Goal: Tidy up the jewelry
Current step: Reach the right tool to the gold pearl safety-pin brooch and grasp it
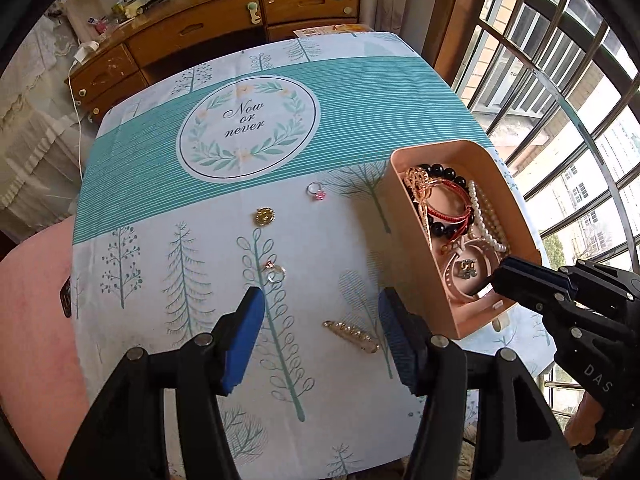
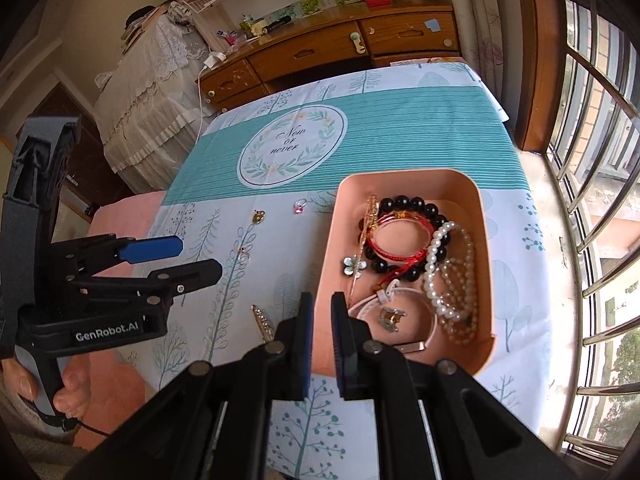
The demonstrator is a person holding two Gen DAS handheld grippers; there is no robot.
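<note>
A peach jewelry box point(image 1: 404, 208) point(image 2: 490, 264) sits on the table's right side, holding black bead, red, pearl and pink bracelets plus small pieces. Loose on the cloth lie a pink-stone ring point(image 1: 317, 191) point(image 2: 300, 205), a gold round brooch point(image 1: 264, 216) point(image 2: 258, 216), a small ring point(image 1: 275, 272) and a gold rhinestone hair clip point(image 1: 352, 336) point(image 2: 263, 322). My left gripper point(image 1: 320, 312) point(image 2: 192, 260) is open and empty above the cloth, near the hair clip. My right gripper point(image 2: 320, 308) point(image 1: 496, 280) hovers over the box's near edge, jaws narrowly apart, holding nothing visible.
The table carries a teal and white tree-print cloth point(image 1: 248, 120). A wooden dresser point(image 1: 240, 20) stands beyond the far edge. A barred window point(image 1: 560, 80) runs along the right. A pink cushion point(image 1: 36, 300) lies at the left.
</note>
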